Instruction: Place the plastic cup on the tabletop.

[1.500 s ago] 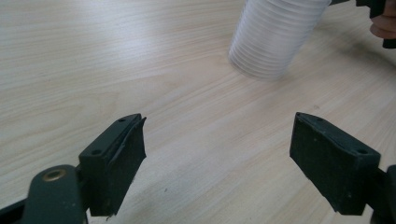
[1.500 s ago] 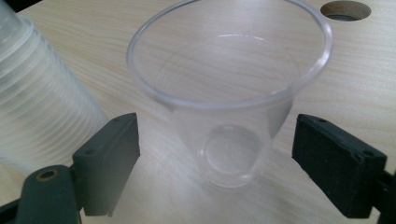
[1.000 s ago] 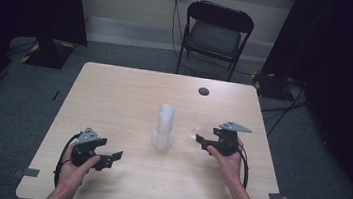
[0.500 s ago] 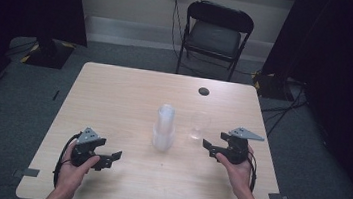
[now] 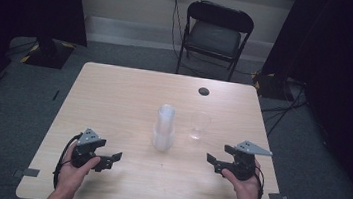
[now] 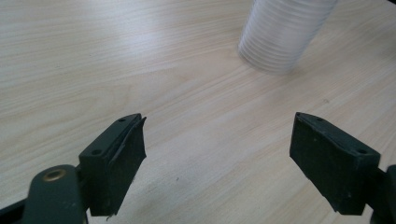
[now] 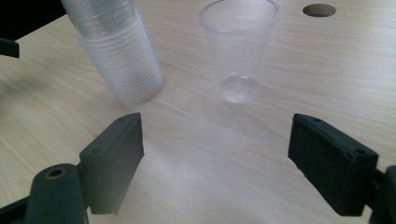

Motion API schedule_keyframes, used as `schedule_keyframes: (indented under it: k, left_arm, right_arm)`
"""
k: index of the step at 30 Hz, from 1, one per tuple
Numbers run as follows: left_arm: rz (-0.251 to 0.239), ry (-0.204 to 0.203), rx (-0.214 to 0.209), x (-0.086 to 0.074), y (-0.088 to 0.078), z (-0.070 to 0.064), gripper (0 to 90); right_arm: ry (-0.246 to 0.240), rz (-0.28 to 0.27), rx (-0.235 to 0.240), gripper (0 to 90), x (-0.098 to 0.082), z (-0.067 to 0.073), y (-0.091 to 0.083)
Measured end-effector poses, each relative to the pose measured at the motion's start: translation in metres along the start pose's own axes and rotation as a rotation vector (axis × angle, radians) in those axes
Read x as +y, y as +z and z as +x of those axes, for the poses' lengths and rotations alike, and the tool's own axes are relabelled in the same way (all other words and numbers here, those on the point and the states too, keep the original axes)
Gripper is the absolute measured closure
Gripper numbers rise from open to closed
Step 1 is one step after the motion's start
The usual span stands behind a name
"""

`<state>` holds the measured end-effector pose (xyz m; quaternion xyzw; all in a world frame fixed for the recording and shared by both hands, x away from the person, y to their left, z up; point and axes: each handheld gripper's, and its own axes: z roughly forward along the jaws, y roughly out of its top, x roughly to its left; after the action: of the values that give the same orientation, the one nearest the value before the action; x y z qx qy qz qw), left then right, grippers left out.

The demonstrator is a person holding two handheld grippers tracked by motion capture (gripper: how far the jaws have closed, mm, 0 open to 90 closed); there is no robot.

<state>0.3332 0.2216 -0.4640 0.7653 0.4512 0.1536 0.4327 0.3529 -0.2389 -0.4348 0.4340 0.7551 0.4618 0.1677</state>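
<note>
The stack of cups [image 6: 285, 32] is cut off by the top edge in the left gripper view, and again in the right gripper view, where its outline is blurred. How many cups are nested in it cannot be counted.

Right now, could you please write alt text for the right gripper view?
An upright clear plastic cup stands on the wooden table beyond the open, empty right gripper. Beside it stands an upside-down stack of cups.
</note>
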Motion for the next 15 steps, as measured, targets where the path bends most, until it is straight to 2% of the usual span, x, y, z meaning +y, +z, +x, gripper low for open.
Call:
schedule_keyframes:
  k: [4, 5, 6, 10, 14, 15]
  left_arm:
    - [0.002, 0.012, -0.002, 0.000, -0.001, -0.002, 17.9]
    - [0.005, 0.036, 0.004, 0.001, -0.001, -0.004, 17.8]
    - [0.007, 0.035, 0.004, 0.001, 0.000, -0.005, 17.8]
    - [0.008, 0.026, -0.005, 0.000, 0.000, -0.007, 17.8]
    - [0.014, 0.011, -0.016, 0.000, 0.000, -0.008, 17.7]
    - [0.012, -0.016, -0.029, 0.000, 0.001, -0.008, 17.7]
  right_arm:
    - [0.014, 0.014, -0.016, 18.3, -0.009, 0.001, -0.009]
    - [0.022, 0.021, -0.024, 18.3, -0.014, -0.001, -0.015]
    - [0.031, 0.020, -0.031, 18.3, -0.017, -0.001, -0.018]
    - [0.036, 0.018, -0.053, 18.4, -0.024, -0.003, -0.027]
    - [0.040, 0.049, -0.072, 18.4, -0.035, -0.004, -0.036]
    - [0.049, 0.049, -0.086, 18.4, -0.041, -0.006, -0.040]
